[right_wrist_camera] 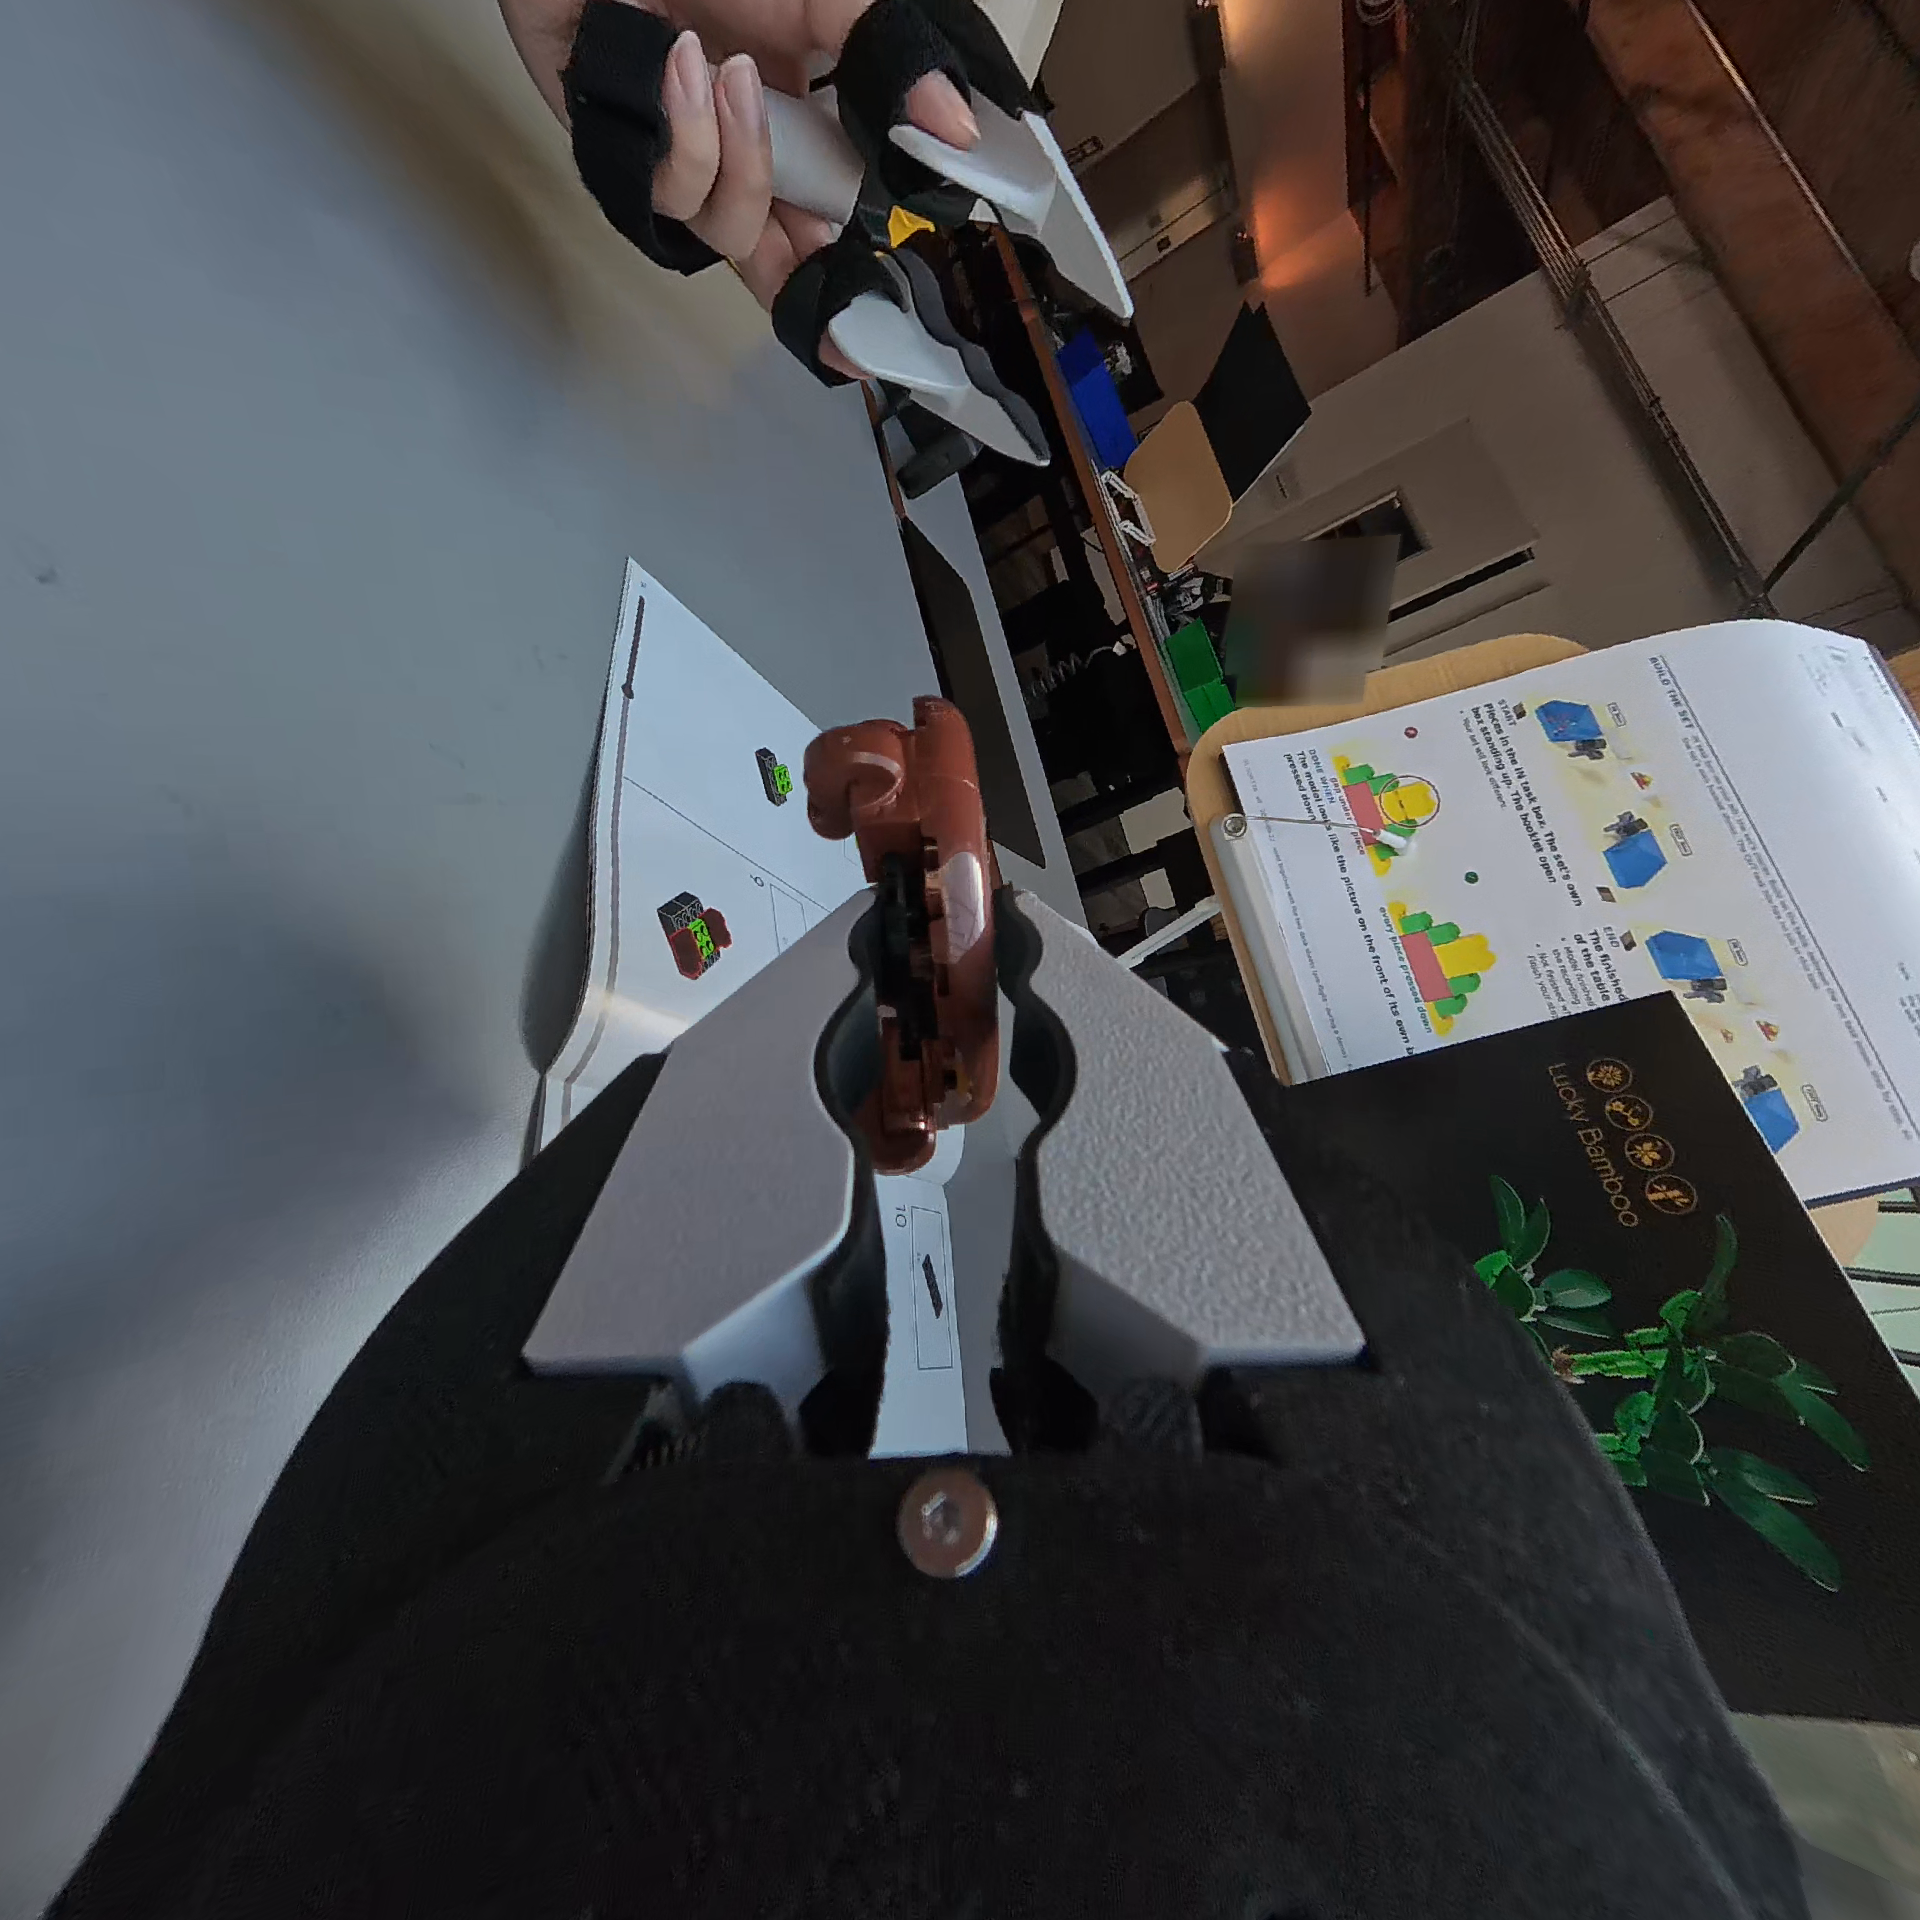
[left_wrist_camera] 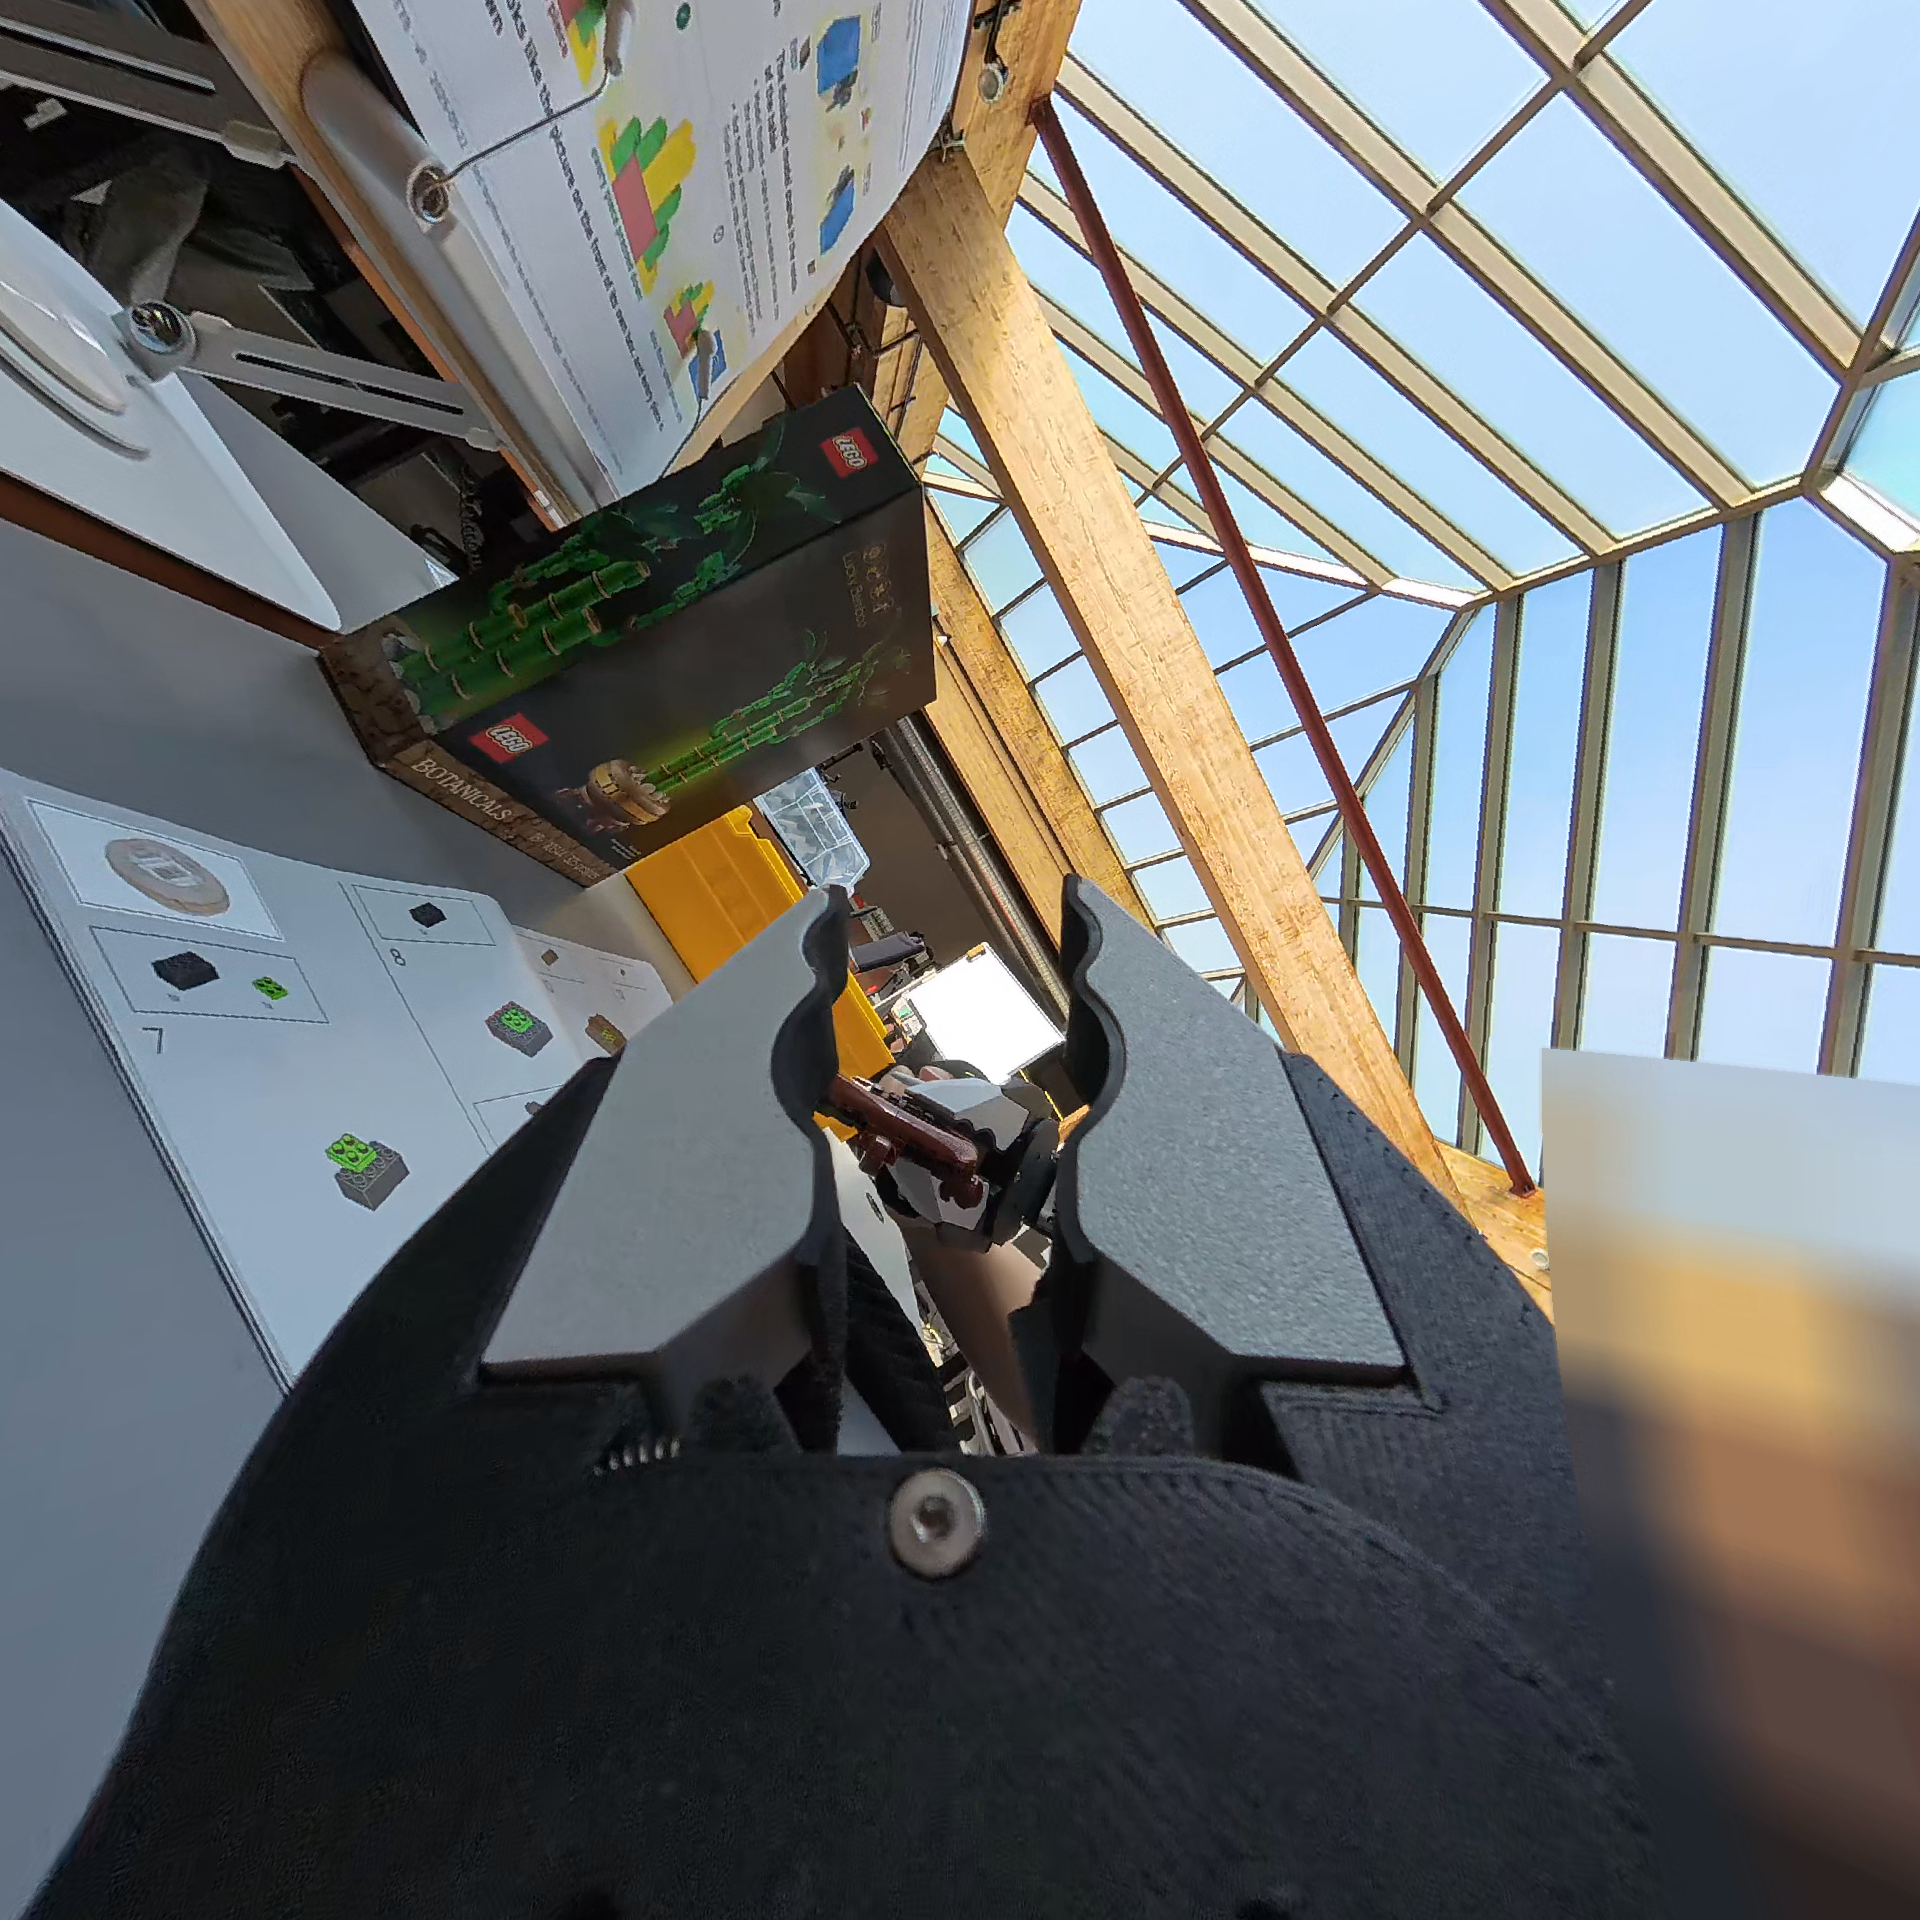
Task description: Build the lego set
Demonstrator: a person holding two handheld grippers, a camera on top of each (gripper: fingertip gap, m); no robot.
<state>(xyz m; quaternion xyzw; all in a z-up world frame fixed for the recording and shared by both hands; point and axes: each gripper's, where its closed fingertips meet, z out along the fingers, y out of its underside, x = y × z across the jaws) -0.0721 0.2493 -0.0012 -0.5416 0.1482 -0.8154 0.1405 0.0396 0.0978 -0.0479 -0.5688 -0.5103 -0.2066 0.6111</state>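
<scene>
Brown Lego assembly held aloft over the bench

The brown assembly (right_wrist_camera: 914,935) sits clamped edge-on in the right claw (right_wrist_camera: 925,914), above the open instruction booklet (right_wrist_camera: 686,790). The left claw (left_wrist_camera: 951,925) hangs parted and empty, facing it. Doing this step well likely means checking the booklet, then adding the next piece squarely while the right grip stays firm.

**A skylit workshop hall set up for data collection**

High beyond the left claw (left_wrist_camera: 951,997), heavy timber beams (left_wrist_camera: 1122,644) and a glazed roof grid (left_wrist_camera: 1507,436) suggest a large converted hall. Ahead of the claw, a grey bench (left_wrist_camera: 177,665) carries a set box (left_wrist_camera: 665,644) and an open booklet (left_wrist_camera: 312,1039); behind it stand yellow storage bins (left_wrist_camera: 727,894). Right of the right claw (right_wrist_camera: 930,961), an instruction sheet (right_wrist_camera: 1558,852) is clipped up, with blue bins (right_wrist_camera: 1101,405) and shelving beyond.
</scene>
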